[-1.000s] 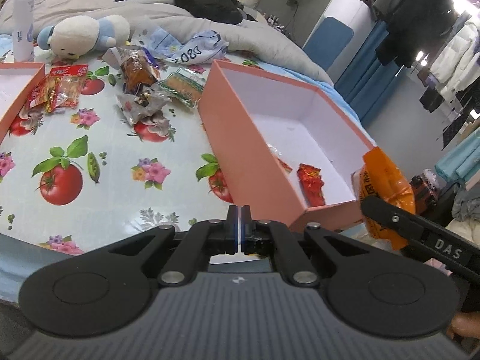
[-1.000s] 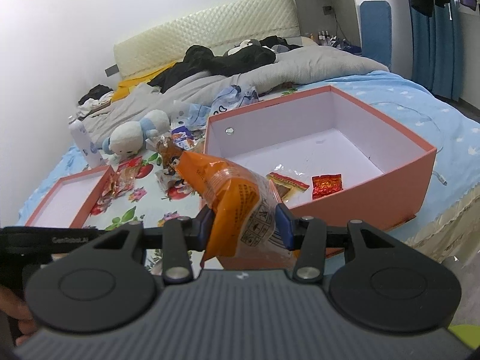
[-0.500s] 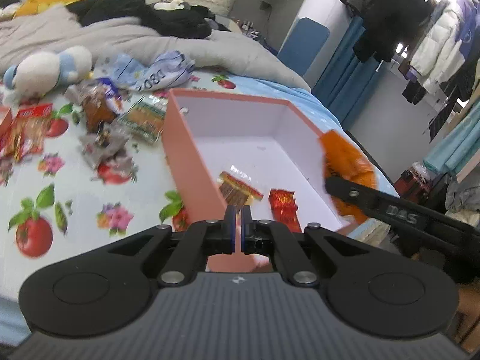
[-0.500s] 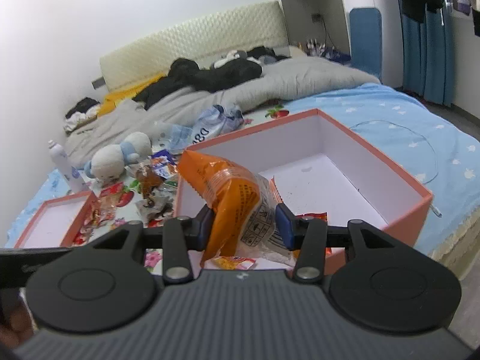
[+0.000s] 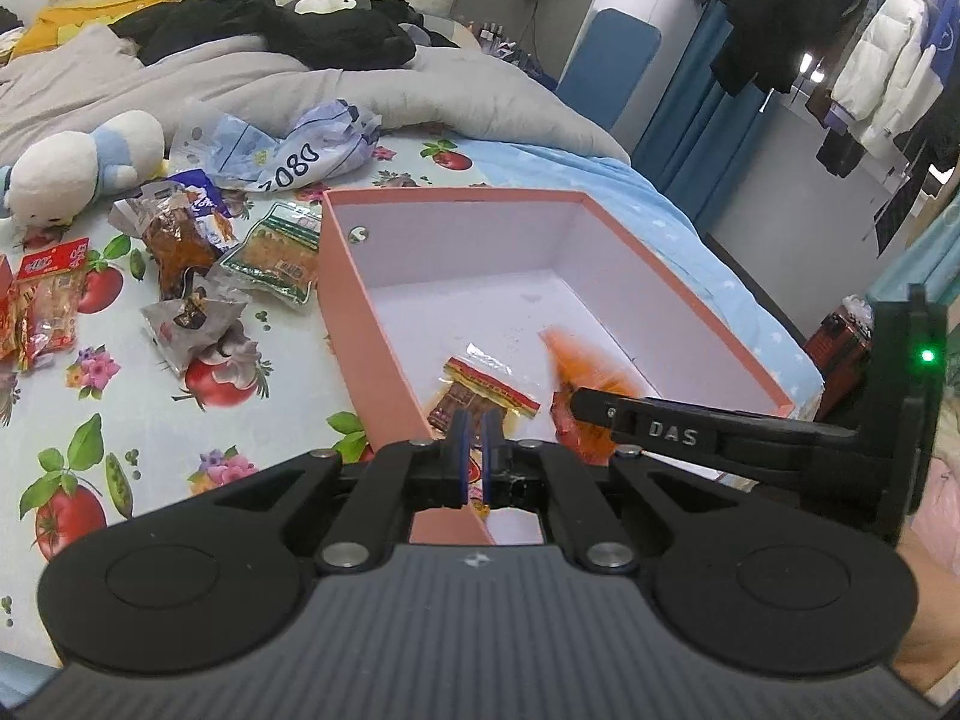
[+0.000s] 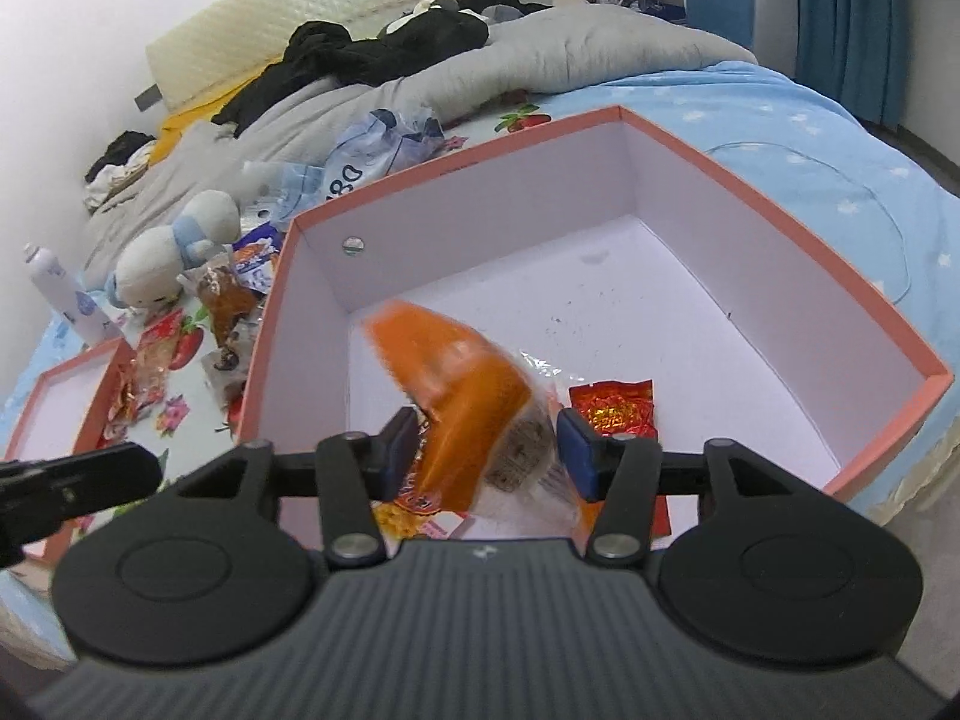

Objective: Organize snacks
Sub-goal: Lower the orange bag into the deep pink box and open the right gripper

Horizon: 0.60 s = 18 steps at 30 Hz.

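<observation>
Bed's a mess; over the pink box (image 6: 780, 276), right gripper (image 6: 489, 450) jaws are opening, blurry orange snack bag (image 6: 462, 384) between them, tilting toward 11 o'clock. Left gripper (image 5: 474, 456) closed, empty. "DAS" on the right gripper's finger.

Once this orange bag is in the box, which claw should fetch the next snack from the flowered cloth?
Left, probably. The left claw is shut and empty, nearer the loose snacks. The right claw is opening over the pink box, the orange bag between its pads.
</observation>
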Tool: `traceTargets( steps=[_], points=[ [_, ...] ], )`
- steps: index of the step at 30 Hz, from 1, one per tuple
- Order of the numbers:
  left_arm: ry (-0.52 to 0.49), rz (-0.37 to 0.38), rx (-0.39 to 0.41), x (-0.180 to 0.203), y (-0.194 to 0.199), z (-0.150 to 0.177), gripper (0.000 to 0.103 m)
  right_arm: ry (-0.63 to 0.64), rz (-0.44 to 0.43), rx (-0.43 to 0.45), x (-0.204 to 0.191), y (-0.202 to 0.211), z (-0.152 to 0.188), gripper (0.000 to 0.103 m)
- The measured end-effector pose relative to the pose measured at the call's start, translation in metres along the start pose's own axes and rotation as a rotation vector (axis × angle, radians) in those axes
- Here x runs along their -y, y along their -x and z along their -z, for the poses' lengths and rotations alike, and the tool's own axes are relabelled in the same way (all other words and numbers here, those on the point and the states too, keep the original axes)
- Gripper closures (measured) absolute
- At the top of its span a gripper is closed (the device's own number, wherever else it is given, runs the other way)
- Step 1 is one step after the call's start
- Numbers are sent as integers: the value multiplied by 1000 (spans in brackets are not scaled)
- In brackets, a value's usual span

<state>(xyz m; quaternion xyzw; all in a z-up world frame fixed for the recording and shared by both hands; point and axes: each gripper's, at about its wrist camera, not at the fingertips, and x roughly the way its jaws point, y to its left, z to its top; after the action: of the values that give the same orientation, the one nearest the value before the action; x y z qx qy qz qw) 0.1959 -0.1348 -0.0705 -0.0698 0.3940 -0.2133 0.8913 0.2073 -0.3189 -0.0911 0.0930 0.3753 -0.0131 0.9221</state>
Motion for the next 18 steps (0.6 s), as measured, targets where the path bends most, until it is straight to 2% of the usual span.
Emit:
traceTargets(
  steps=[1,7,18],
  points=[
    [3,-1,1,0,1,1,101,9,1,13,0,4,1,30],
    [7,-12,28,-6,14,8,101,26,-25,87,-6,31,11,31],
    [12,-34,101,-16,52,33,101,83,-134,202,-38,83,40,31]
  ],
)
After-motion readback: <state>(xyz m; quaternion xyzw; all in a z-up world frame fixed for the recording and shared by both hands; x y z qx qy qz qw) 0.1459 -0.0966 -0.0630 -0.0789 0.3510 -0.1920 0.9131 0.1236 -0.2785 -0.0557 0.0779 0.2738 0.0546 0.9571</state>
